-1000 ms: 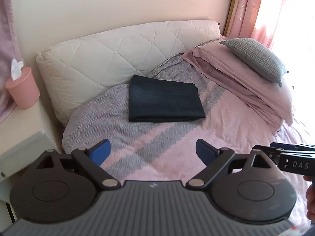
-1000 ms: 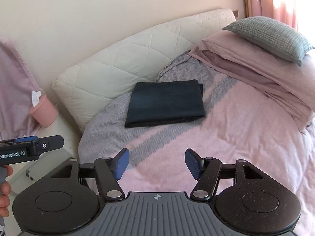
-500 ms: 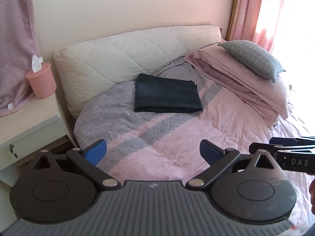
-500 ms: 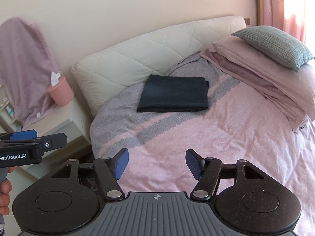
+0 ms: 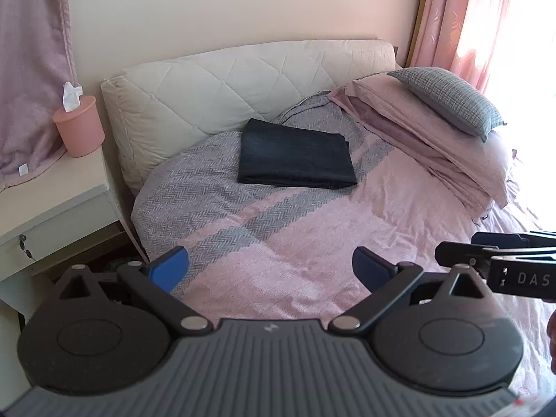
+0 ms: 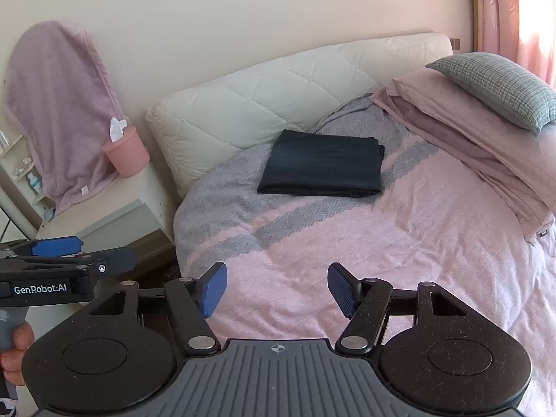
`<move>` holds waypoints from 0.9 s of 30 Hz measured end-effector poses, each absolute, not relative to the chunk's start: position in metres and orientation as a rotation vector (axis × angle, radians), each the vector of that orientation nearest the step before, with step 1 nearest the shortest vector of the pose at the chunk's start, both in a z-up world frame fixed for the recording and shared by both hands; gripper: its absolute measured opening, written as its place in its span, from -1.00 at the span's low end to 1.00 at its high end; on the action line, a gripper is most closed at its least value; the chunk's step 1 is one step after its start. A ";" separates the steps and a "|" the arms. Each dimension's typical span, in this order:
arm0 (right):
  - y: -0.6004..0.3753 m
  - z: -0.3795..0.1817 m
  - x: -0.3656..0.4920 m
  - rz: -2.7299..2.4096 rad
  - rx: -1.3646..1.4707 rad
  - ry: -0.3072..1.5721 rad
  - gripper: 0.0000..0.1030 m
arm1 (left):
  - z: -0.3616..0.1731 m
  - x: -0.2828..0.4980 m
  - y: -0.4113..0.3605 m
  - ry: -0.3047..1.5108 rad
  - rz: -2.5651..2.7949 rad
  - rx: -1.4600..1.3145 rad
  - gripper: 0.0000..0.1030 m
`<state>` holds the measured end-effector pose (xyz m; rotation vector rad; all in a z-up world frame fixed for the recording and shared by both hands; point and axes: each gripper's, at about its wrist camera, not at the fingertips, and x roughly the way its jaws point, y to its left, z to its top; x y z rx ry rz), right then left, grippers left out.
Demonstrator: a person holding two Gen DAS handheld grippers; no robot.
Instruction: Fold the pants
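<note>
Both grippers, left (image 5: pixel 270 271) and right (image 6: pixel 277 289), hang empty, jaws apart, well short of the pants (image 5: pixel 295 154), already folded near the headboard (image 5: pixel 243 80).

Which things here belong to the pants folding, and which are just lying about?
Job:
- dark folded pants
- left gripper, open
- right gripper, open

Lying about:
- grey checked pillow
- pink round tissue holder
- mauve hanging towel
- cream quilted headboard cushion

Matt dark cloth pants (image 5: pixel 297 154) lie on a soft, woven herringbone cloth bedspread (image 5: pixel 215 191).
</note>
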<state>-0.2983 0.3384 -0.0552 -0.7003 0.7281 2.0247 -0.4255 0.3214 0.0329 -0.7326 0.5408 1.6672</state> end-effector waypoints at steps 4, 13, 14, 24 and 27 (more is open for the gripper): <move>0.341 -0.055 -0.296 2.027 -0.695 0.734 0.19 | 0.031 -0.423 0.325 0.556 1.668 -0.734 0.93; 0.350 -0.057 -0.294 2.022 -0.704 0.746 0.19 | 0.027 -0.419 0.332 0.578 1.663 -0.735 0.93; 0.351 -0.058 -0.294 2.023 -0.707 0.747 0.19 | 0.027 -0.419 0.333 0.579 1.662 -0.736 0.93; 0.358 -0.063 -0.292 2.018 -0.729 0.753 0.19 | 0.024 -0.416 0.338 0.584 1.653 -0.742 0.93; 0.358 -0.064 -0.292 2.018 -0.730 0.753 0.19 | 0.024 -0.415 0.339 0.583 1.652 -0.739 0.93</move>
